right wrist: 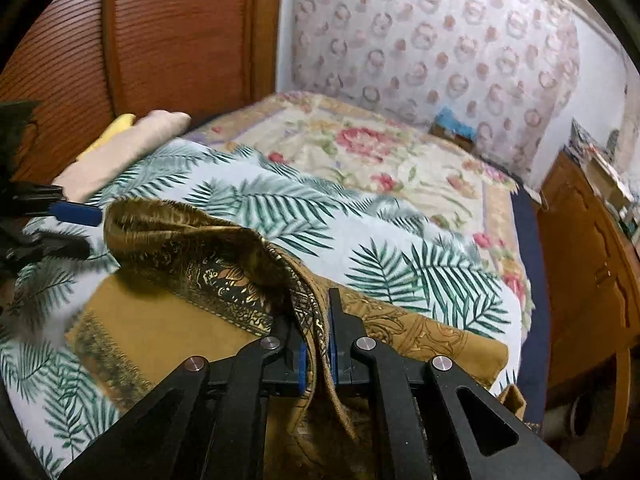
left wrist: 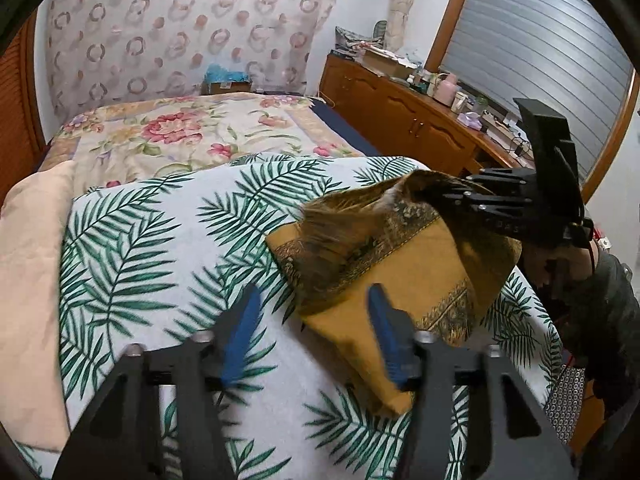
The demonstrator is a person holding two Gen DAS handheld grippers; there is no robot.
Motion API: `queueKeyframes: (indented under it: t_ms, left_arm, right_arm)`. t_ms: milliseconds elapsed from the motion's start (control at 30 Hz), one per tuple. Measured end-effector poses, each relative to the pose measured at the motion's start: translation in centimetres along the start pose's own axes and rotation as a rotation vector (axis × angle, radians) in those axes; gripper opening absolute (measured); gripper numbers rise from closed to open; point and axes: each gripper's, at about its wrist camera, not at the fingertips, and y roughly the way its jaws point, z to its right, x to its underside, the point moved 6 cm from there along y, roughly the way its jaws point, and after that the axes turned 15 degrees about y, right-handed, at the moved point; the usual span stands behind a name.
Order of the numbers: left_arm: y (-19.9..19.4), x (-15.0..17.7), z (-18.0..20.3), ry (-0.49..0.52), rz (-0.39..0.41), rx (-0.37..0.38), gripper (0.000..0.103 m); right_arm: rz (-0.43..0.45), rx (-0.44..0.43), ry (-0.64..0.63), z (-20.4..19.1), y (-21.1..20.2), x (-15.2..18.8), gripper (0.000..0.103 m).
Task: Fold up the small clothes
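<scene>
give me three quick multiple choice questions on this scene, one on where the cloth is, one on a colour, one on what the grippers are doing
1. Where does the mustard cloth lie?
A. on the palm-leaf sheet
B. on the wooden dresser
C. on the floor

2. What colour are the pads on the left gripper?
A. red
B. blue
C. yellow

3. What is the state of the right gripper?
A. open above the cloth
B. shut on nothing
C. shut on a fold of the cloth

Answers:
1. A, the cloth is spread on the white sheet with green leaves, on the bed.
2. B, both pads show blue in the left wrist view, with the jaws apart and nothing between them.
3. C, in the right wrist view a bunched edge of the cloth runs between the closed jaws and is lifted off the sheet.
</scene>
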Motion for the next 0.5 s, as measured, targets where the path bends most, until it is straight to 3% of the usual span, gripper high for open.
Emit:
queueKeyframes:
  t_ms: [167, 333, 500]
  left_arm:
    - [1.1, -0.9, -0.1, 0.009, -0.002, 0.001, 0.067]
    - [2.7, -1.6, -0.4, 0.034, -0.031, -0.020, 0.067]
    - [4.4, -1.7, -1.1, 0.042, -0.065, -0.032, 0.067]
  right_arm:
    - [0.051, 0.023, 0.074, 0.5, -1.8, -2.0, 0.057]
    - [0.135, 0.077, 0.117, 2.2, -6.4, -1.8, 0.068]
    - [0.122, 0.150, 0.154, 4.3, -7.9, 0.9, 0.068]
